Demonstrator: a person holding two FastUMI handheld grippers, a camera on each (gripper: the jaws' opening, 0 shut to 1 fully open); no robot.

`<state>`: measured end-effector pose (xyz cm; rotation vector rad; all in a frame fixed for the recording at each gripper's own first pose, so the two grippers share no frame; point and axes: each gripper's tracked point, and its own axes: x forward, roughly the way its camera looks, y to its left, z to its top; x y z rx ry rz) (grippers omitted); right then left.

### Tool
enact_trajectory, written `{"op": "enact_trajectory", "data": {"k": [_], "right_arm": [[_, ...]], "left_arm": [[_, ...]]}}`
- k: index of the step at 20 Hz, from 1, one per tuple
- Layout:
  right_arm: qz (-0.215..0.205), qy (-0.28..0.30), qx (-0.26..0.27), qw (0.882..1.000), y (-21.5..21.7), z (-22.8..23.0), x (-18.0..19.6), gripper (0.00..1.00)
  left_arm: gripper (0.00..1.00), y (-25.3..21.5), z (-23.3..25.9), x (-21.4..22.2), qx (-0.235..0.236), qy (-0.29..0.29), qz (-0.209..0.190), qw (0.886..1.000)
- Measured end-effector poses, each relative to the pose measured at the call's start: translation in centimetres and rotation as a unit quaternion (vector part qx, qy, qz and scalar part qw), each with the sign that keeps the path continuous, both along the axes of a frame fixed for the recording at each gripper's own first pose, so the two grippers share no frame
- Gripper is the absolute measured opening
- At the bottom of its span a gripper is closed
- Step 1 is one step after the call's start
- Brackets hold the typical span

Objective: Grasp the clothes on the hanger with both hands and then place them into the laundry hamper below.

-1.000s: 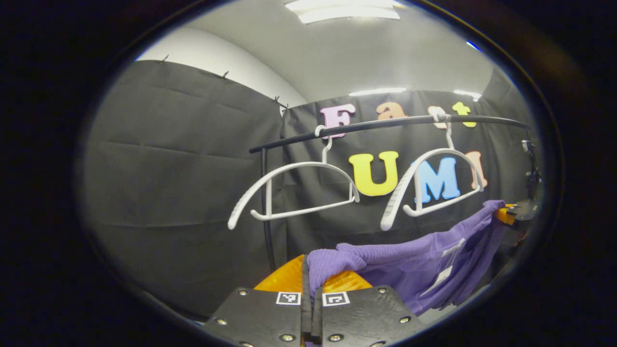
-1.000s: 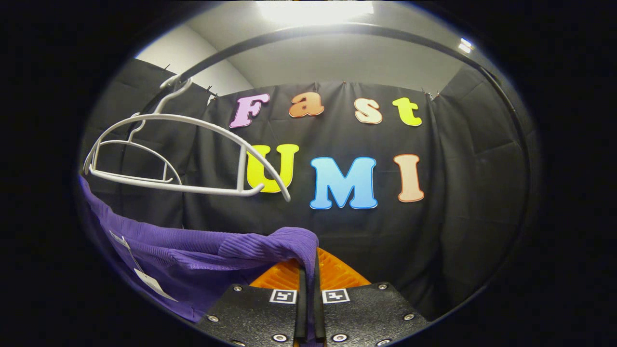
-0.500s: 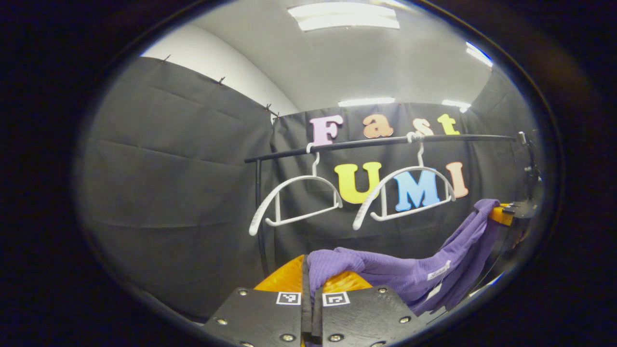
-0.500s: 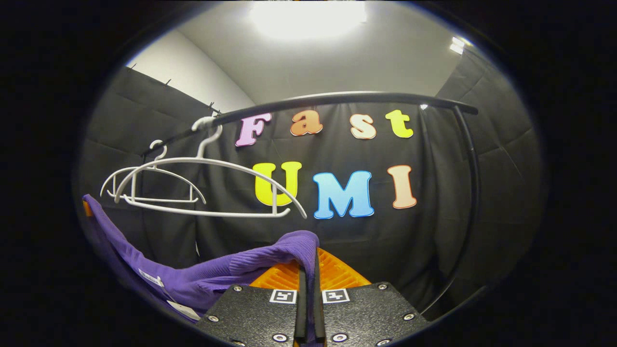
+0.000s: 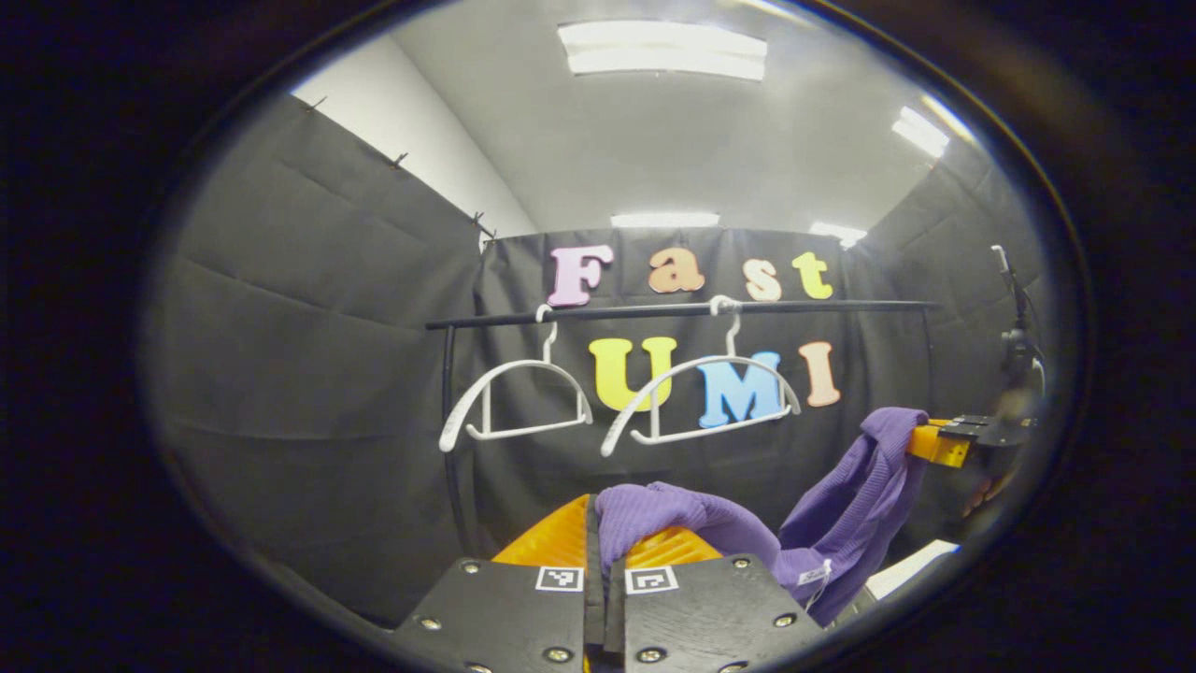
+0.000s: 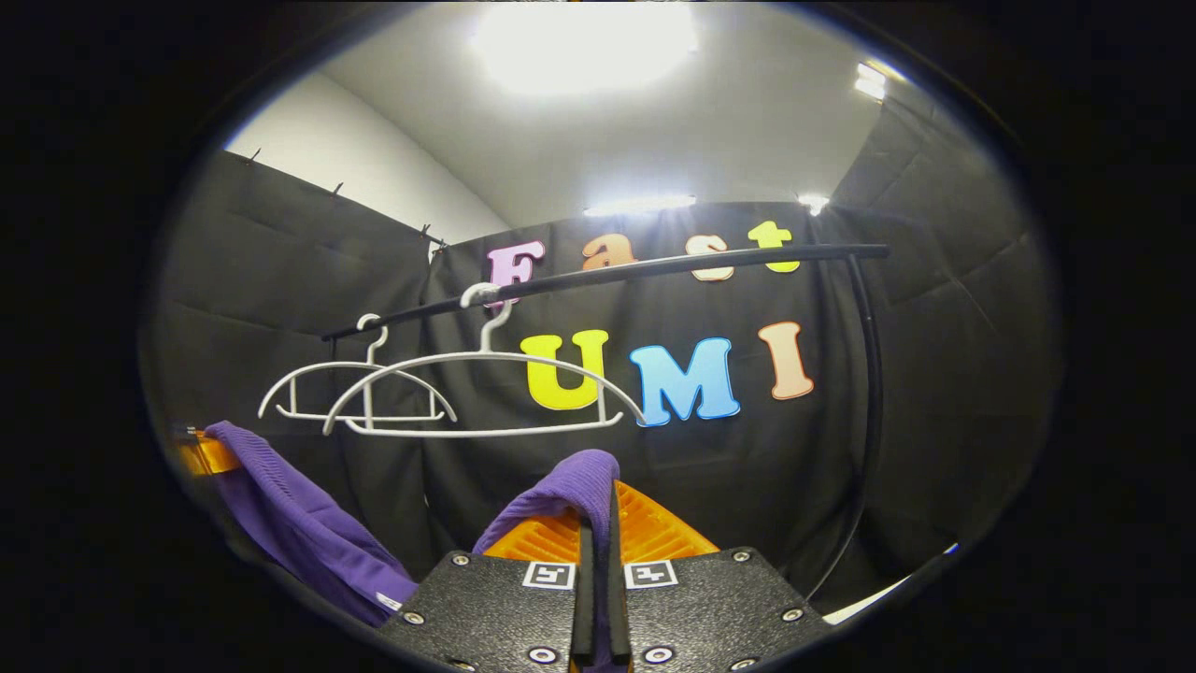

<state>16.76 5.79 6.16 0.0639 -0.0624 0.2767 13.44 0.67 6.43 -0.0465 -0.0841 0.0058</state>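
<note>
Purple garment (image 5: 841, 505) off hangers, slung sagging between both claws. Left gripper (image 5: 605, 561) and right gripper (image 6: 598, 551) each clamped on one shoulder, spreading cloth for lowering. Two bare white hangers (image 6: 486, 393) on far rail (image 6: 654, 266). Hamper unseen.

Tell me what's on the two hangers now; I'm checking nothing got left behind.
Both hangers hang bare on the rail. The purple garment hangs below them, pinched by both grippers.
</note>
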Motion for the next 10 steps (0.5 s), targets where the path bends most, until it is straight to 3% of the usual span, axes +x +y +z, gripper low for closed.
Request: {"op": "enact_trajectory", "data": {"k": [10], "right_arm": [[0.027, 0.08, -0.022, 0.996, 3.7, -7.5, -7.0, 0.05]], "left_arm": [[0.01, -7.0, -5.9, -0.9, -0.01, 0.035, -0.101, 0.994]]}}
